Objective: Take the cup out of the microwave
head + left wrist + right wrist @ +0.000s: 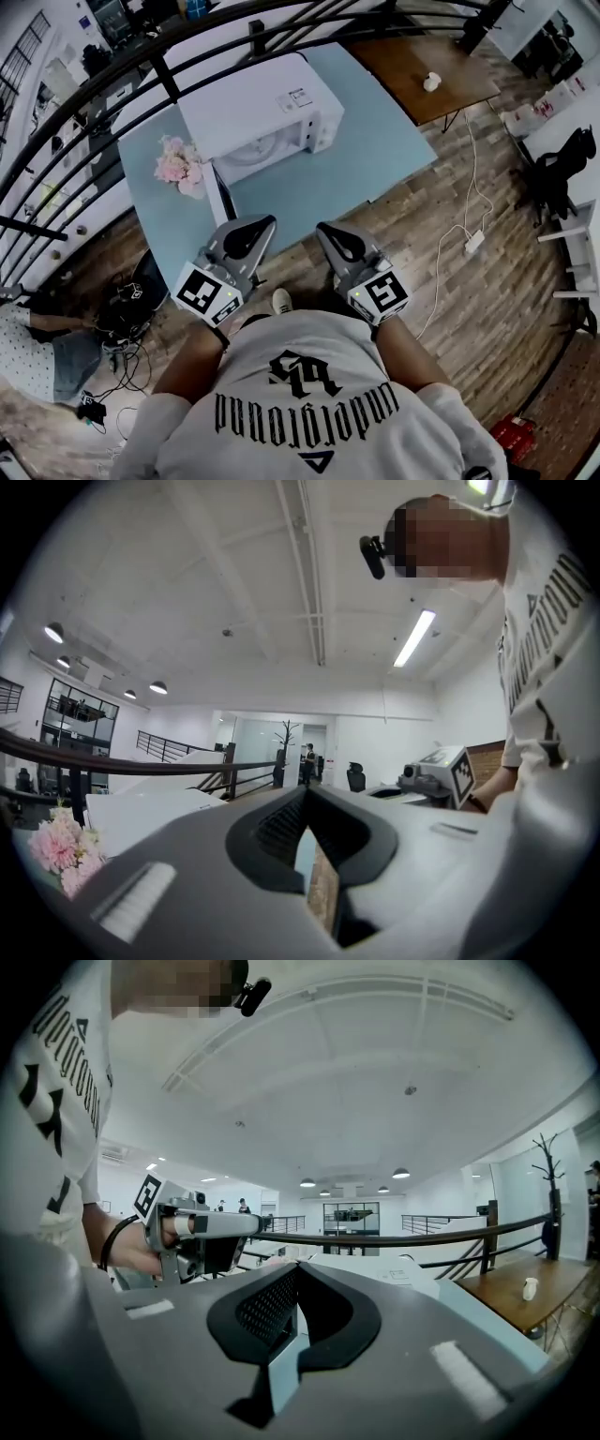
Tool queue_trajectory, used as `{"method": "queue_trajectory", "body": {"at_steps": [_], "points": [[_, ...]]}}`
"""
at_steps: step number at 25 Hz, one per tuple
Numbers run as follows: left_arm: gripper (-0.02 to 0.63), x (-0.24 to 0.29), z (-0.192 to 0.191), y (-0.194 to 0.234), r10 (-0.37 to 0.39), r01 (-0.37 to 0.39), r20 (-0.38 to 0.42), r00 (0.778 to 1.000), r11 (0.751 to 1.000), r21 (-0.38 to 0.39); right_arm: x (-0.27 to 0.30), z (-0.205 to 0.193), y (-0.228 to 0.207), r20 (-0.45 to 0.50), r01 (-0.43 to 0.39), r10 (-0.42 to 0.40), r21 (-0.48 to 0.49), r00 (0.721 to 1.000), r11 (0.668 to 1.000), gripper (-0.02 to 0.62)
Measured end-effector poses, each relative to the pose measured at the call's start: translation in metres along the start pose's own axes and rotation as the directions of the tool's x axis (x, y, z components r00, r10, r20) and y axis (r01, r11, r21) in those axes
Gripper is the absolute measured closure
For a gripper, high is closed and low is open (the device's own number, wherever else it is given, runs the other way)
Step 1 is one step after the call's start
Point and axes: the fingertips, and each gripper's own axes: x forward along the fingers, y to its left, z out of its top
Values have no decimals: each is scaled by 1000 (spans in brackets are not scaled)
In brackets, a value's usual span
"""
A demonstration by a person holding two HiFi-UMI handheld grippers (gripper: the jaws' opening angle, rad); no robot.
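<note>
A white microwave point(262, 108) stands on a light blue table point(375, 141), its front towards me. A white strip at its left front corner looks like its door point(218, 197) swung open. I see no cup in any view. My left gripper point(255, 225) and right gripper point(328, 232) are held side by side just off the table's near edge, pointing level at the microwave. Both are shut with nothing between the jaws. The left gripper point(306, 789) and right gripper point(298, 1267) show closed tips in their own views. The microwave's top point(375, 1274) shows past the right jaws.
Pink flowers point(180, 167) sit on the table left of the microwave. A black railing point(169, 80) runs behind the table. A wooden table point(422, 66) stands at the back right. A cable and power strip point(473, 242) lie on the floor at right. A person point(37, 356) sits at left.
</note>
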Motion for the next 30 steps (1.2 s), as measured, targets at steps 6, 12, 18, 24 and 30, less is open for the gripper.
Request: {"method": "queue_trajectory", "body": {"at_steps": [6,12,18,24,30], "points": [[555,8,-1,14,84,-84,-12,996,996,1,22,-1,-21,0,-90,90,3,996,996,592],[555,23,-3,29,207,-207,-28,978,978,6,44,-7,-53,-18,-212,212,7,977,977,592],[556,62,-5,37,289,-289,-30,957,957,2,54,-5,-96,-26,-312,312,0,950,950,592],[556,99,-12,42,411,-411,-25,911,911,3,56,-8,-143,-25,-423,423,-14,906,906,592],[557,112,-25,54,534,-534,-19,845,845,-9,62,-19,-169,-40,-495,494,-15,869,869,592]]}}
